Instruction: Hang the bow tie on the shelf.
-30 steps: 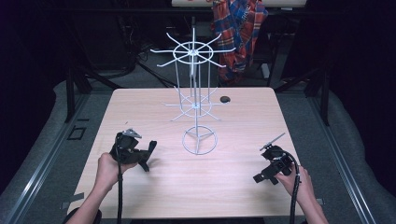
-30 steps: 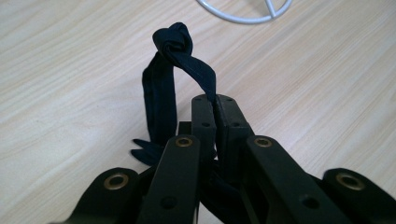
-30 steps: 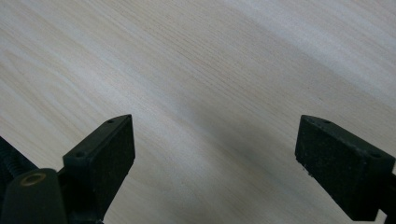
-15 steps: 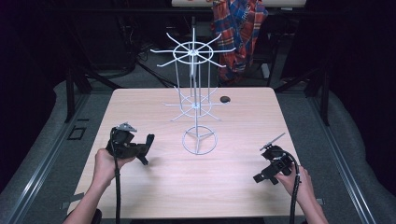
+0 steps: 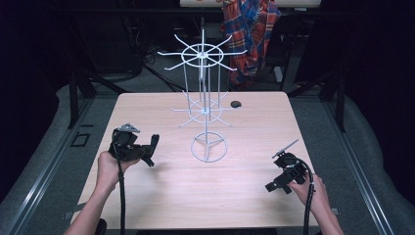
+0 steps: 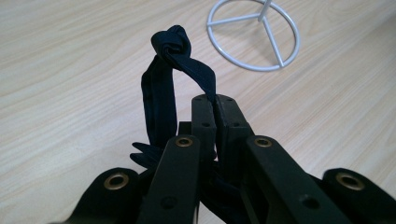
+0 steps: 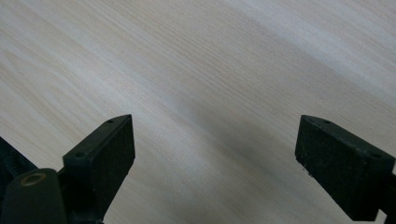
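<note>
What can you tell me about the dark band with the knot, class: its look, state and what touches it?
The dark band is a flat navy strip, apparently elastic fabric, tied into a loop with a tight knot at the top. It stands up from the left tongs, whose closed jaws pinch one side of it. It hangs above the pale wooden table, near the wire stand's ring base.

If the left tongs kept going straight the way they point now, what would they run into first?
Probably the ring base of the white wire rack. The left tongs, shut on a knotted dark strap, aim across bare table toward it. Depth is unclear, so they might touch the tabletop first.
</note>
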### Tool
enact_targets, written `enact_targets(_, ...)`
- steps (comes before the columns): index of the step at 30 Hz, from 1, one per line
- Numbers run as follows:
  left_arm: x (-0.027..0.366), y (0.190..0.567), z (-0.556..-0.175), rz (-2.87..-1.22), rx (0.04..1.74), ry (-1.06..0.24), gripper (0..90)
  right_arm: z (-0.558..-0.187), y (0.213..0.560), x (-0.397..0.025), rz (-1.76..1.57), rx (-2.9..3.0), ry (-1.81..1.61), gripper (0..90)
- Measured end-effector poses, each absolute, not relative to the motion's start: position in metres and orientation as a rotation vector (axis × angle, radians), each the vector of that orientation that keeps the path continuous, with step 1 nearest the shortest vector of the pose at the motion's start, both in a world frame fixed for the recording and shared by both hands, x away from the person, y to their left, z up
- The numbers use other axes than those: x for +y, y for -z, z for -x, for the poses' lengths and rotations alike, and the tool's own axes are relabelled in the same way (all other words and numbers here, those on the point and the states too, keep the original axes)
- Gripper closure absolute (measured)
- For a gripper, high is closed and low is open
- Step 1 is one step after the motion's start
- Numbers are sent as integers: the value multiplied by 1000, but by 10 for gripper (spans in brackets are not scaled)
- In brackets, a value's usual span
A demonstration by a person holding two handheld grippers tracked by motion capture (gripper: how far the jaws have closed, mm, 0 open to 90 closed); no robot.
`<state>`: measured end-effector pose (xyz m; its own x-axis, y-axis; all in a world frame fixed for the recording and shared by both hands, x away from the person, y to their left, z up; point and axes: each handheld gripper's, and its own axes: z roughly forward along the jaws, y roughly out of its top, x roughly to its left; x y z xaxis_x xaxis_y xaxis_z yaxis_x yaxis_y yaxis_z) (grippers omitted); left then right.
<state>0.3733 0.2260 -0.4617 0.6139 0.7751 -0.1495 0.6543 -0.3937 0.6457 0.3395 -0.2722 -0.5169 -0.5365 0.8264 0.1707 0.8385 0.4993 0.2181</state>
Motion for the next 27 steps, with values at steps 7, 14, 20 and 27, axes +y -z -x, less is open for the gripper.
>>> enact_targets(7, 222, 457, -380, -2136, 1112, -244, 873, -340, 517, -273, 1482, -2689, 427, 119)
enact_targets(14, 220, 450, -388, -2094, 1109, -257, 874, -340, 517, -274, 1478, -2689, 421, 119)
enact_targets(20, 217, 446, -394, -2064, 1101, -256, 874, -338, 519, -272, 1524, -2662, 463, 118)
enact_targets(27, 212, 440, -400, -2051, 1085, -254, 874, -340, 518, -274, 1498, -2666, 439, 118)
